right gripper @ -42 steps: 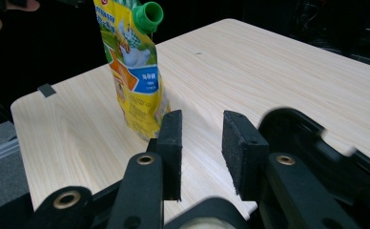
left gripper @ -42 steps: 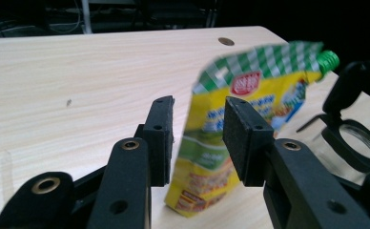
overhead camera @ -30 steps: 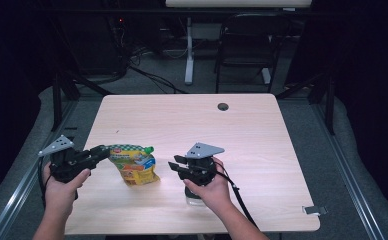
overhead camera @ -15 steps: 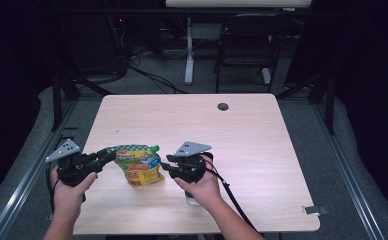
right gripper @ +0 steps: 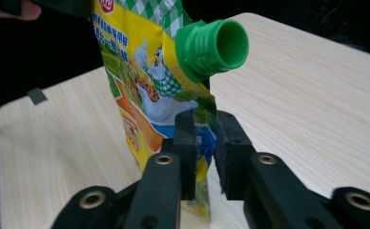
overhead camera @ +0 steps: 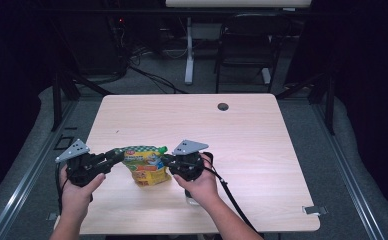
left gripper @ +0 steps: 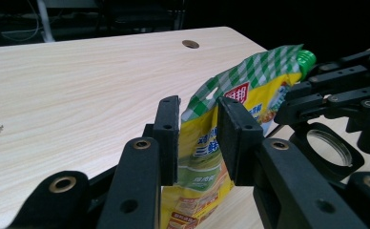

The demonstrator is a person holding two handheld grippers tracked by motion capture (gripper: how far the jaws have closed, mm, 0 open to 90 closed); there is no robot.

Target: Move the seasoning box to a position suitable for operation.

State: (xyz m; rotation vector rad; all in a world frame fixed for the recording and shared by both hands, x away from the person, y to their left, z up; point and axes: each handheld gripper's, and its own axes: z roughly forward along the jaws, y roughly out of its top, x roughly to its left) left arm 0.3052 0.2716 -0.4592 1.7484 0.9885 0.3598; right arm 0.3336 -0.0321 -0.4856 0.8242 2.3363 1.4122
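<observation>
Between both grippers the pouch (overhead camera: pixel 145 165) stands upright; left fingers (left gripper: pixel 234 138) pinch its edge, right fingers (right gripper: pixel 188 143) have just closed under the green spout (right gripper: pixel 214 46).

Pouch (right gripper: pixel 145 90) bottom behind tongs

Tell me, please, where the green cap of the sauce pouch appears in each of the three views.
High view: green cap left of centre, at the pouch's upper right corner.
Left gripper view: green cap upper right, above the other claw.
Right gripper view: green cap top centre, pointing right.
Shared landmark: the yellow pouch.
</observation>
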